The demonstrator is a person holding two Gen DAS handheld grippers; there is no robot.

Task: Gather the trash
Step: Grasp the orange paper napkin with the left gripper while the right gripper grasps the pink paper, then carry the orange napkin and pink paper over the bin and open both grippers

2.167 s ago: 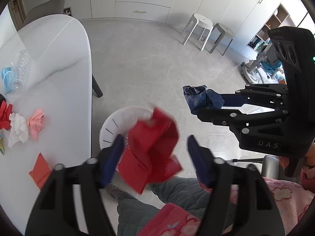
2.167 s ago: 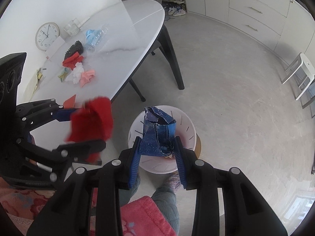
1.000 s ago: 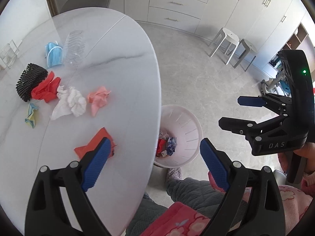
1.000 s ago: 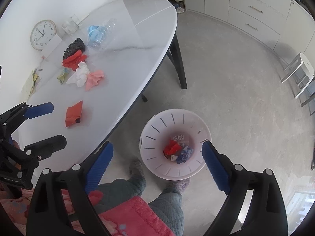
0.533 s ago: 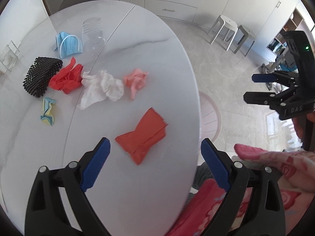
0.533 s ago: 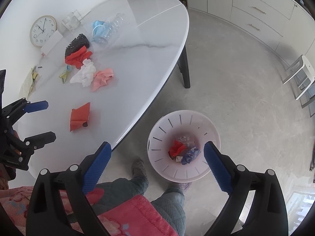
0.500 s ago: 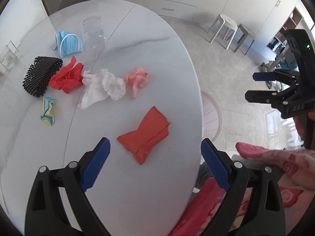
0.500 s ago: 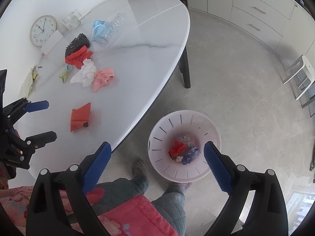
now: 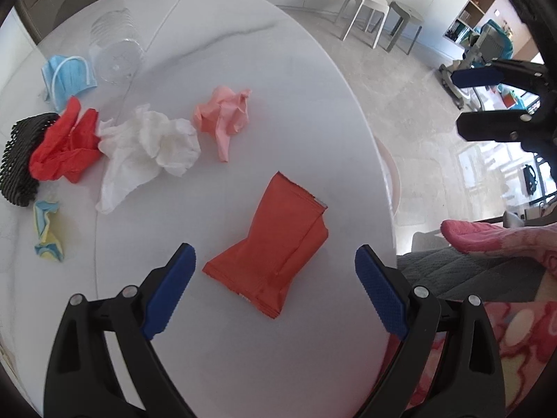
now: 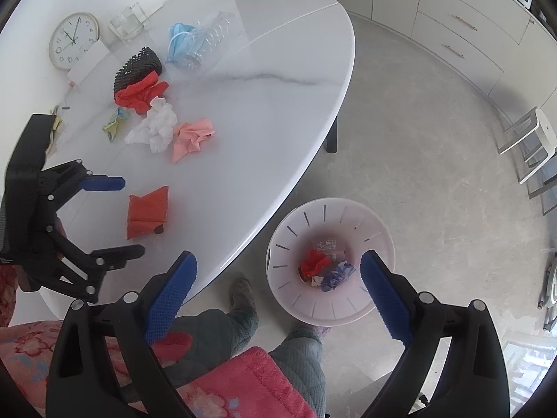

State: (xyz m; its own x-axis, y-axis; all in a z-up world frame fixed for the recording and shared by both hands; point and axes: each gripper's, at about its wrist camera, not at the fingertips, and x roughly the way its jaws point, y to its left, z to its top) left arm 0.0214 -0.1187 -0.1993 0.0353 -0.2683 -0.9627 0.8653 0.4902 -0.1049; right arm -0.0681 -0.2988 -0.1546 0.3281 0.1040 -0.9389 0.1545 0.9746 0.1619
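A flat red wrapper [image 9: 273,247] lies on the white table [image 9: 278,69] near its edge, between the tips of my open, empty left gripper [image 9: 275,264], which hovers above it. It also shows in the right wrist view [image 10: 148,210], with the left gripper [image 10: 120,214] around it. My right gripper [image 10: 278,271] is open and empty above the white bin [image 10: 383,230] on the floor, which holds red and blue scraps. Crumpled pink paper [image 9: 224,115], white tissue [image 9: 146,146] and red paper [image 9: 64,146] lie farther back.
A blue face mask [image 9: 68,76], a clear plastic bottle [image 9: 115,48], a black mesh piece [image 9: 21,160] and a yellow-blue scrap [image 9: 47,230] lie at the table's far left. A clock [image 10: 73,40] leans on the wall. My knees [image 10: 243,331] are below. Stools [image 9: 379,17] stand beyond.
Both grippers dropped their scraps into the bin and opened. My left gripper swung back over the table and closed in on the red wrapper. The right gripper stayed above the bin.
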